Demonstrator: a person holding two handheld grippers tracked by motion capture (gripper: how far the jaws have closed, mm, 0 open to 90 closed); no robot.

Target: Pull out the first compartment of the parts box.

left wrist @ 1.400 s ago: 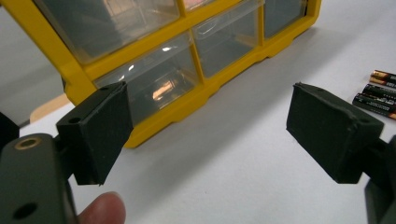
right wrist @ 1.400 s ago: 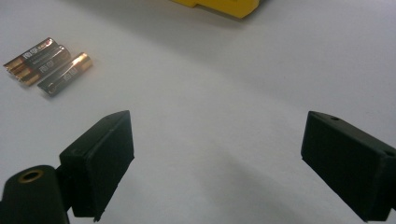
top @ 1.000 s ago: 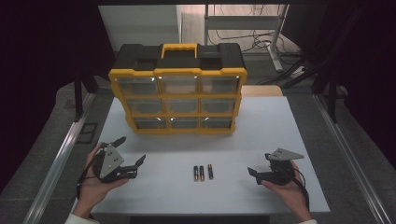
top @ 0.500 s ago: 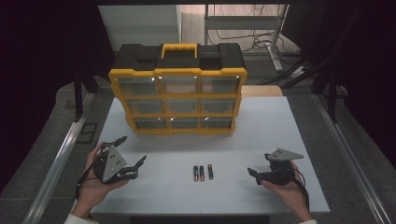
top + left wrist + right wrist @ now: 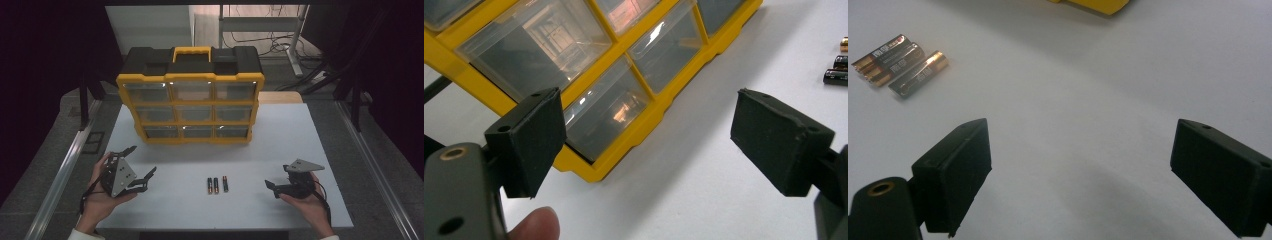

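High view, setting: a yellow-and-black organiser case (image 5: 190,97) is standing upright toward the far side of a white surface (image 5: 280,150), its yellow carry handle (image 5: 192,51) on top.
High view, container: the case is showing nine clear drawers in three rows of three; what is lying in them cannot be told from here.
High view, batteries: three batteries (image 5: 217,185) are lying side by side on the surface, near the front edge, between the two hands and well apart from the case.
High view, left gripper (image 5: 140,166): a hand is holding it left of the batteries, jaws standing apart and gripping nothing.
High view, right gripper (image 5: 270,187): the other hand is holding it right of the batteries, low over the surface, with its jaws pointing toward them; how far apart they are cannot be told here.
Left gripper view, jaws: the two black pads are standing wide apart with bare surface between them, a fingertip (image 5: 535,225) showing at the bottom edge.
Left gripper view, container: the case's lower drawers (image 5: 606,107) are facing the camera, clear-fronted and catching reflections; their contents cannot be told.
Left gripper view, batteries: they are peeking in at the right edge (image 5: 837,61).
Right gripper view, jaws: both pads are standing wide apart over bare white surface, clamping nothing.
Right gripper view, batteries: the three are lying together at upper left (image 5: 898,66), two touching, the third just beside them.
Right gripper view, container: a yellow corner of the case (image 5: 1095,5) is showing at the top edge.
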